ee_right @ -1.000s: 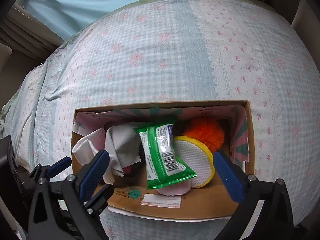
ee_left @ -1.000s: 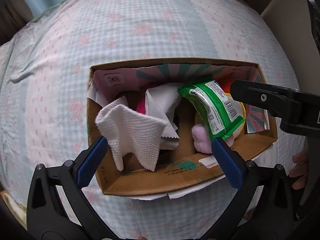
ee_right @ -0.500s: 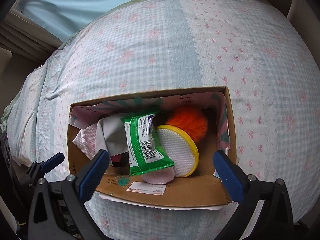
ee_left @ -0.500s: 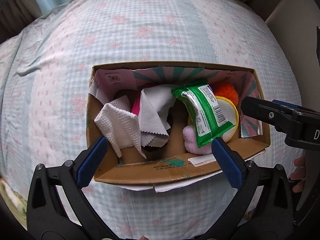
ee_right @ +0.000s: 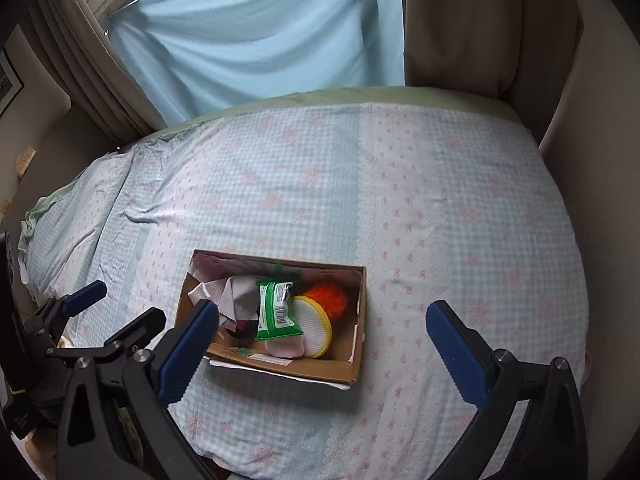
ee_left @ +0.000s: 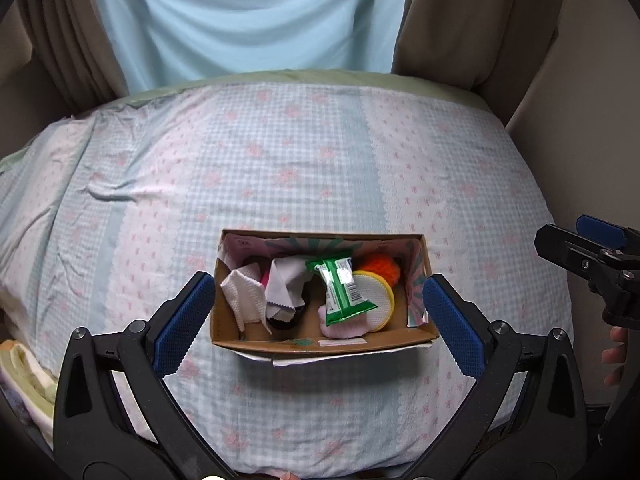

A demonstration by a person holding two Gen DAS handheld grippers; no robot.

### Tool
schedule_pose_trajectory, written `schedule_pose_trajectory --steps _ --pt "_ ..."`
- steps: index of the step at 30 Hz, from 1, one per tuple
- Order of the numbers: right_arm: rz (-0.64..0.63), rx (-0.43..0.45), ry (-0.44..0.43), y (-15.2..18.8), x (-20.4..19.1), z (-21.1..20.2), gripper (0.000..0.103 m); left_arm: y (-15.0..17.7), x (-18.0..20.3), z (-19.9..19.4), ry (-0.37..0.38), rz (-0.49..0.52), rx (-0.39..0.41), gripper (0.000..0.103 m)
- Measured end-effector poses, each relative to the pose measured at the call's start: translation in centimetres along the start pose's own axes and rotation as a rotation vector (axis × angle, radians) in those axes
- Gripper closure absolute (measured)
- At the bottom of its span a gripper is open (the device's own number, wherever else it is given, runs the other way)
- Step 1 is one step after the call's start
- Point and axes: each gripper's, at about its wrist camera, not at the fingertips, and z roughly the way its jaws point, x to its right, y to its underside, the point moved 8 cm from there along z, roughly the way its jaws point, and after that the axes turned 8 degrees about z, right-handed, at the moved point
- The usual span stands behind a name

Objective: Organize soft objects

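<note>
A cardboard box (ee_left: 320, 345) sits on the bed and also shows in the right wrist view (ee_right: 288, 366). It holds a white cloth (ee_left: 244, 294), a grey cloth (ee_left: 285, 286), a green wipes pack (ee_left: 340, 294), a round yellow-rimmed pad (ee_left: 378, 298), an orange fluffy ball (ee_left: 380, 266) and a pink soft item (ee_left: 342, 328). My left gripper (ee_left: 316, 320) is open and empty, well above the box. My right gripper (ee_right: 320, 344) is open and empty, above the box's right part.
The bed has a blue and pink checked cover (ee_left: 304, 160). A light blue curtain (ee_right: 260, 40) and brown drapes (ee_right: 452, 24) hang behind it. A wall (ee_left: 592, 80) stands to the right. Folded cloth (ee_left: 24, 376) lies at the bed's left edge.
Both grippers have pulled back and up from the box, so it looks much smaller. The items in the box have not moved.
</note>
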Motion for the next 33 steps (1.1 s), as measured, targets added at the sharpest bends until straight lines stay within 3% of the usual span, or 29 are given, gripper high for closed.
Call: schedule_pose_trajectory --steps 8,15,22,33 --pt "-0.008 0.251 0.099 -2.4 2.6 -12.1 0.000 -4.7 2.2 -11.4 -0.028 0.017 0.264 0.000" --pt "-0.018 0.397 0.152 -2.0 2.9 -18.0 0.000 -5.3 3.3 -17.2 -0.054 0.046 0.392 0.000" --pt "-0.027 0.478 0.176 -1.0 2.4 -20.7 0.000 -4.6 3.5 -19.4 -0.057 0.047 0.448 0.000" --pt "-0.012 0.498 0.178 -0.3 2.3 -21.6 0.000 -4.0 3.4 -20.1 -0.067 0.053 0.460 0.000"
